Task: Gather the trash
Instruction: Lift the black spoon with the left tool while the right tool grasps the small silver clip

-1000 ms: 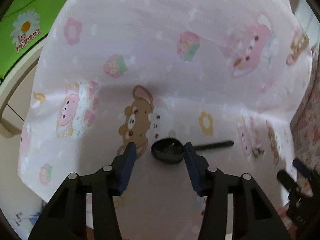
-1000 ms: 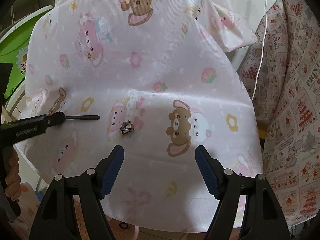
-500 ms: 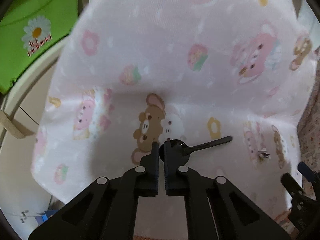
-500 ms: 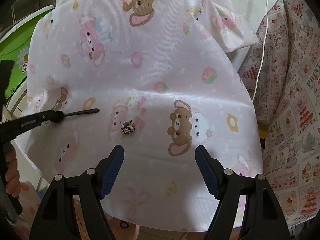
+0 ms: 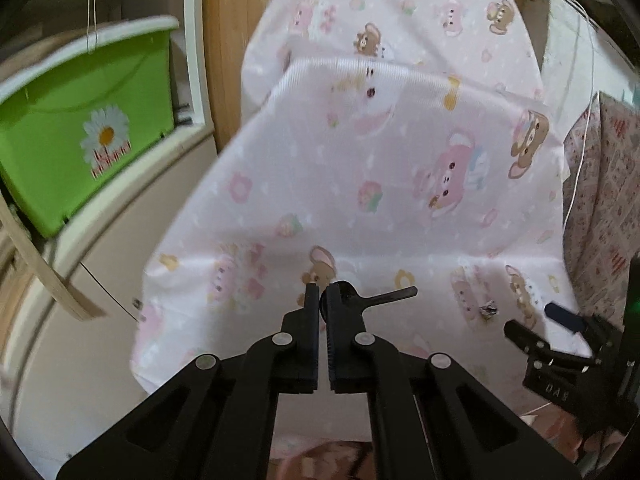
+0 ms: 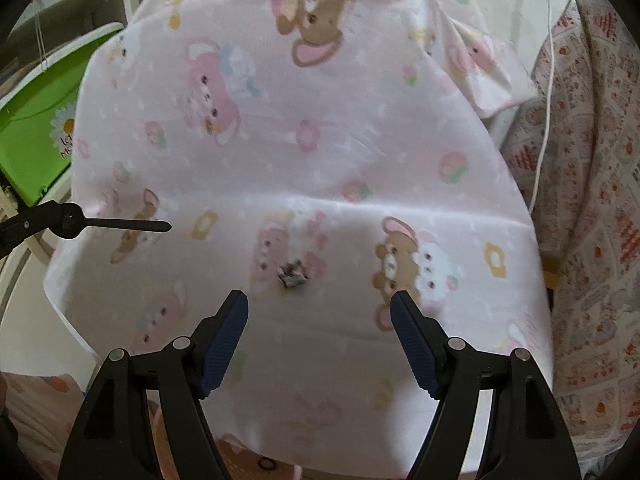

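A black plastic spoon [image 5: 376, 296] is pinched by its bowl in my left gripper [image 5: 322, 294], which is shut on it and holds it above the pink cartoon-print cloth [image 5: 380, 208]; its handle sticks out to the right. In the right wrist view the same spoon [image 6: 120, 225] hangs at the left, clear of the cloth [image 6: 320, 140]. A small crumpled silver wrapper [image 6: 293, 275] lies on the cloth just ahead of my right gripper [image 6: 319, 304], which stands open with nothing between its fingers. The wrapper [image 5: 488, 309] also shows in the left wrist view.
A green bin with a daisy sticker [image 5: 80, 136] sits on a shelf at the left. A patterned quilt [image 6: 592, 200] and a white cord [image 6: 548, 80] lie at the right. A wooden post [image 5: 236, 40] stands behind the cloth.
My left gripper closed on the spoon's bowl and lifted it off the cloth, pulling back and up. The right gripper stayed open and nearly still.
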Tool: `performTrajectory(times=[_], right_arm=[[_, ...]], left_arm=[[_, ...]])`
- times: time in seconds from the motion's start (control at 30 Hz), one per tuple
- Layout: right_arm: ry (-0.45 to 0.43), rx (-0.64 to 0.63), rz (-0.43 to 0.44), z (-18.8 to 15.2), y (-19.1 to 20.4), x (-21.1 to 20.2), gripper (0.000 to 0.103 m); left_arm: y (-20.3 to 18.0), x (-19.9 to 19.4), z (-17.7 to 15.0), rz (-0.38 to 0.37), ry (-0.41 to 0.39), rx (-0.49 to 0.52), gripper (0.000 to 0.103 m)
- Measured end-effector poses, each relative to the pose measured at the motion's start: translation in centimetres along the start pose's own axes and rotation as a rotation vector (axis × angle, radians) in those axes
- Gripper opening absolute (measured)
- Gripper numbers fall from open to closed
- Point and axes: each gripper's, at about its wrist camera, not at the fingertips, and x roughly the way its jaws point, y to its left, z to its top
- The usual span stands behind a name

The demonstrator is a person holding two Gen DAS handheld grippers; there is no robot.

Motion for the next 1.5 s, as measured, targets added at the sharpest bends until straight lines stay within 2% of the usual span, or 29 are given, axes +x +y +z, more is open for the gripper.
performTrajectory(times=[0.1, 0.2, 0.33, 0.4, 0.47, 0.57, 0.63, 0.73, 0.87, 1.0, 1.17, 1.27, 1.33, 1.37, 1.4, 1.43, 1.5], right_arm=[[-0.009, -0.027, -0.025, 0.3, 0.9, 0.3, 0.075], [0.011, -0.021, -0.014, 0.5, 1.4, 1.3, 0.075], [0.037, -0.008, -0.042, 0.7, 1.3, 2.8, 0.064], [0.042, 0.003, -0.038, 0.7, 1.3, 3.1, 0.059], [0.044, 0.002, -0.028, 0.7, 1.4, 3.4, 0.057], [0.050, -0.002, -0.018, 0.6, 1.5, 3.7, 0.041], [0.066, 0.000, -0.020, 0.4, 1.6, 4.1, 0.035], [0.068, 0.015, -0.021, 0.2, 1.5, 4.2, 0.011], [0.058, 0.071, 0.044, 0.3, 0.6, 3.4, 0.004], [0.014, 0.121, 0.129, 0.7, -0.7, 1.4, 0.003], [-0.033, 0.075, 0.141, 0.8, -0.8, -0.3, 0.002], [-0.061, 0.067, 0.084, 0.6, -1.5, -0.8, 0.003], [-0.055, 0.086, 0.055, 0.6, -2.2, -0.6, 0.009], [-0.033, 0.095, 0.061, 0.5, -2.4, -0.3, 0.031], [-0.009, 0.105, 0.071, 0.6, -2.6, 0.0, 0.065], [-0.015, 0.120, 0.080, 0.6, -2.8, 0.1, 0.074], [-0.030, 0.123, 0.061, 0.5, -2.8, 0.3, 0.075]], left_arm=[[-0.3, -0.4, -0.3, 0.050, -0.020, 0.058, 0.002], [-0.3, -0.8, -0.5, 0.052, -0.031, 0.073, 0.002], [-0.2, -1.4, -0.6, 0.102, -0.069, 0.100, 0.002], [0.1, -1.4, -0.6, 0.106, -0.066, 0.097, 0.002], [0.0, -1.2, -0.7, 0.126, -0.062, 0.113, 0.002], [0.1, -1.3, -0.8, 0.114, -0.060, 0.107, 0.002], [0.1, -1.5, -0.8, 0.118, -0.068, 0.110, 0.002], [0.2, -1.8, -0.8, 0.116, -0.076, 0.103, 0.002], [0.5, -2.1, -0.7, 0.111, -0.077, 0.090, 0.002], [0.7, -2.6, -0.7, 0.114, -0.082, 0.087, 0.002], [0.9, -3.1, -0.8, 0.107, -0.077, 0.083, 0.002], [1.2, -3.3, -0.9, 0.112, -0.077, 0.076, 0.002], [1.4, -3.3, -1.0, 0.114, -0.075, 0.065, 0.002], [1.5, -3.2, -0.9, 0.114, -0.073, 0.059, 0.002], [1.7, -3.2, -0.9, 0.114, -0.070, 0.053, 0.002], [1.8, -3.2, -1.0, 0.116, -0.069, 0.050, 0.002], [2.1, -3.1, -1.0, 0.121, -0.068, 0.043, 0.002]])
